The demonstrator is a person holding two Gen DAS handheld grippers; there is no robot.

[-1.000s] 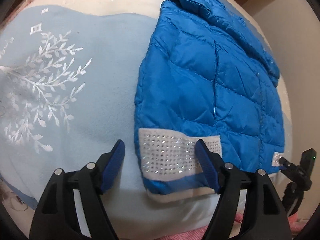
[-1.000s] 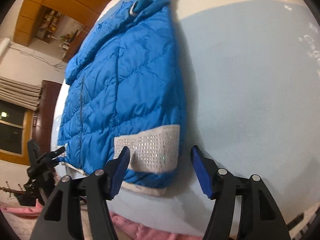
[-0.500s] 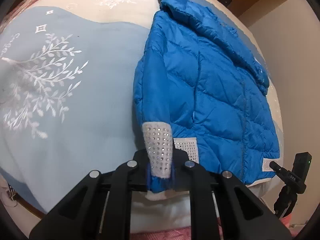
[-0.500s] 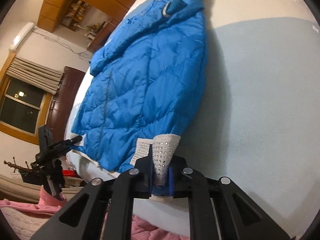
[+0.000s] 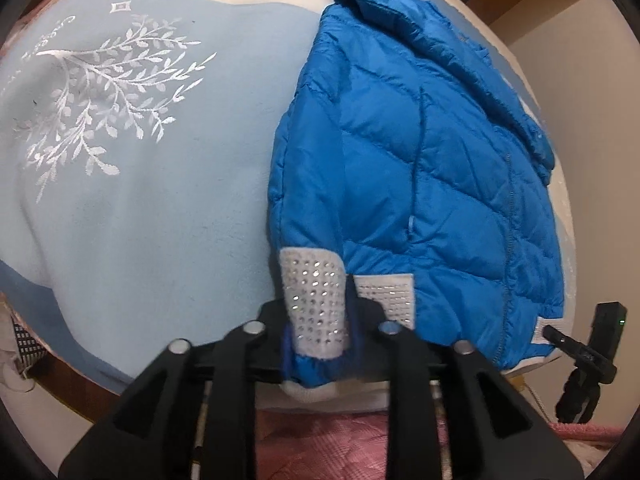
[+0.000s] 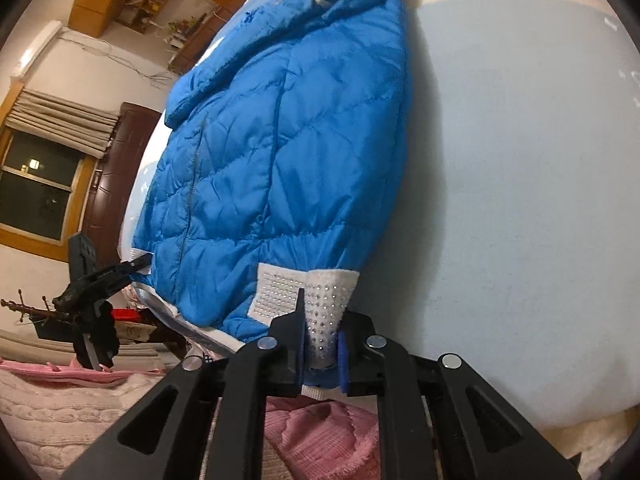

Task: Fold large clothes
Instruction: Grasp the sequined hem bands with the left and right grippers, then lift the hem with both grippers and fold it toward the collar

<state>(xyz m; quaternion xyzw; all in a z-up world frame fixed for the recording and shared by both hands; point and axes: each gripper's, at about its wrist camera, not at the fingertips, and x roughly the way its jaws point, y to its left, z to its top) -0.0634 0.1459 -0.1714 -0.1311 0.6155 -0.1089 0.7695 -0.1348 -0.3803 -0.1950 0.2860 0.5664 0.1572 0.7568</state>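
Left wrist view shows the left gripper [image 5: 318, 344] jaws clamped on the blue jacket [image 5: 420, 168] studded hem [image 5: 314, 304] beside a leaf-printed blanket [image 5: 140, 160], while right wrist view shows the right gripper [image 6: 318, 354] jaws pinching that hem [image 6: 326, 304] with a window [image 6: 36, 196] far left.

A pale blue fleece blanket [image 5: 168, 216] with white embroidered branches covers the bed. A pink quilted cover [image 6: 320, 428] lies below its near edge. A black camera tripod [image 6: 90, 300] stands off the left corner, before a dark curtained window [image 6: 38, 192].
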